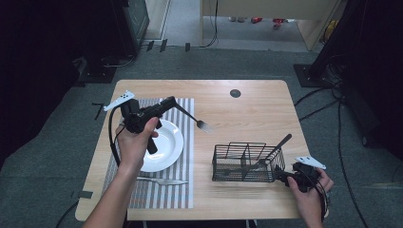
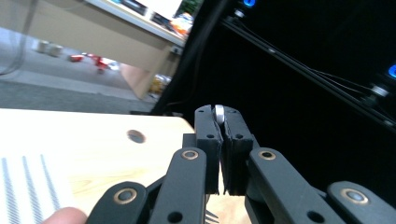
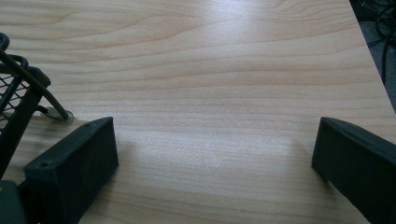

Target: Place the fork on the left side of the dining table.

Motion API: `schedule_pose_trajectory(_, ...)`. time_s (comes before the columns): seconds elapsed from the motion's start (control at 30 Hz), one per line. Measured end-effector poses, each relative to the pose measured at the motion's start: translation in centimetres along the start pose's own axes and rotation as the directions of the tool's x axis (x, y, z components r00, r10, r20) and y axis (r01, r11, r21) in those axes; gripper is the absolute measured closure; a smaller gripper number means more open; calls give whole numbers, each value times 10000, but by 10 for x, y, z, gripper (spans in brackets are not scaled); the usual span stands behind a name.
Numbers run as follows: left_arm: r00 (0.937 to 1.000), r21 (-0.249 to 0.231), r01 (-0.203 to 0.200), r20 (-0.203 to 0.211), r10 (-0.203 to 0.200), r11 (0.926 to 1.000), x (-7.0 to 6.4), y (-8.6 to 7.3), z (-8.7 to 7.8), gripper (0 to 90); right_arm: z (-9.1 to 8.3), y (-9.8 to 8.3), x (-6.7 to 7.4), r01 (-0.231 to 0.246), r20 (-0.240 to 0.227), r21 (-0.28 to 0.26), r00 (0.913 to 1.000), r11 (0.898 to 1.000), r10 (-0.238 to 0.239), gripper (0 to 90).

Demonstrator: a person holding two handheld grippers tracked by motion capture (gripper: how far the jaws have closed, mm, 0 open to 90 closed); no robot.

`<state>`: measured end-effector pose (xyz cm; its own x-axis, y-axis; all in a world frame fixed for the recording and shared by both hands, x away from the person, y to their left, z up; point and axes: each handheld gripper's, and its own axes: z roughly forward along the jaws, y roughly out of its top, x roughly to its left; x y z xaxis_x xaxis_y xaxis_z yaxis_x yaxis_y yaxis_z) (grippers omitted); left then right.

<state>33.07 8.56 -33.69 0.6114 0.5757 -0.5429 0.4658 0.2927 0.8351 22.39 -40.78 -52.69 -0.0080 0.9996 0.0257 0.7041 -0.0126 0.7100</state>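
A: Is any brand, label or writing to be read in the high view?

B: None can be made out. The left gripper (image 1: 167,102) is seen held up over the far part of the striped placemat (image 1: 183,142), its jaws pressed together on the handle of a fork (image 1: 195,119). The fork is carried beyond the jaw tips, slanting away from them toward the middle of the table (image 1: 256,114), tines outermost. A white plate (image 1: 168,142) is seen below that gripper, and a knife (image 1: 161,181) lies on the mat nearer the person than the plate.

A: And the right gripper in that view?

B: The right gripper (image 1: 281,175) is held low at the near right of the table, just beside the right end of a black wire caddy (image 1: 244,164). Whether the caddy is touched cannot be told. One dark-handled utensil (image 1: 275,149) is leaned inside the caddy.

A: What is given by the left gripper view?

B: The two black jaws are shown closed, with a sliver of the fork's metal handle (image 2: 219,113) nipped at their tips (tines can just be glimpsed at the bottom edge, under the jaws). Beyond them the table with its small dark round hole (image 2: 136,136) is seen, and a corner of the placemat to the left. The shelf clutter far behind is blurred, so nothing can be read.

A: And the right gripper view?

B: The jaws are seen spread wide, with nothing but bare table between them. The caddy's wire corner (image 3: 18,88) is found just beside the left jaw. No writing is visible.
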Motion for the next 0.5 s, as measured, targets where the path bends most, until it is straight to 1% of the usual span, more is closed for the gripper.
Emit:
schedule_pose_trajectory(0.07, 9991, -183, 379, -163, -381, 9991, 17, -2, 0, 886, 0, 0, 0, -4, 0, 10, 10000, 10000, 4, 0)
schedule_pose_trajectory(0.1, 9974, -344, 598, -376, -610, 9976, 28, -4, 0, 886, 0, 0, 0, -4, 0, 10, 10000, 10000, 4, 0)
schedule_pose_trajectory(0.13, 9974, -344, 598, -376, -610, 9976, 28, -4, 0, 886, 0, 0, 0, -4, 0, 10, 10000, 10000, 4, 0)
schedule_pose_trajectory(0.17, 9953, -504, 620, -716, -655, 9968, 40, -6, 0, 886, 0, 0, 0, -3, 2, 11, 10000, 10000, 3, 0)
schedule_pose_trajectory(0.2, 9935, -569, 639, -903, -689, 9963, 47, -6, -1, 885, 0, 0, 0, -9, 1, 15, 10000, 10000, 9, 0)
schedule_pose_trajectory(0.27, 9884, -817, 810, -1217, -906, 9934, 59, -8, -1, 885, 0, 0, 0, 0, 0, 8, 10000, 10000, 0, 0)
schedule_pose_trajectory(0.3, 9884, -817, 810, -1217, -906, 9934, 59, -8, -1, 885, 0, 0, 0, -3, 1, 9, 10000, 10000, 3, 0)
schedule_pose_trajectory(0.33, 9847, -993, 978, -1342, -1107, 9902, 73, -9, -1, 886, 0, 0, 0, 2, 0, 6, 10000, 10000, -2, 0)
schedule_pose_trajectory(0.37, 9817, -1083, 1051, -1477, -1206, 9885, 79, -9, -1, 886, 0, 0, 0, -1, 0, 9, 10000, 10000, 1, 0)
schedule_pose_trajectory(0.4, 9817, -1083, 1051, -1477, -1206, 9885, 79, -9, -1, 886, 0, 0, 0, -1, 0, 9, 10000, 10000, 1, 0)
schedule_pose_trajectory(0.43, 9791, -1128, 1015, -1646, -1193, 9884, 84, -10, 0, 886, 0, 0, 0, 3, 0, 7, 10000, 10000, -3, 0)
schedule_pose_trajectory(0.47, 9724, -1159, 1063, -1955, -1276, 9876, 95, -11, 1, 886, 0, 0, 0, -2, 0, 10, 10000, 10000, 2, 0)
schedule_pose_trajectory(0.5, 9696, -1163, 1159, -2024, -1378, 9864, 101, -12, 2, 886, 0, 0, 0, 1, 0, 7, 10000, 10000, -1, 0)
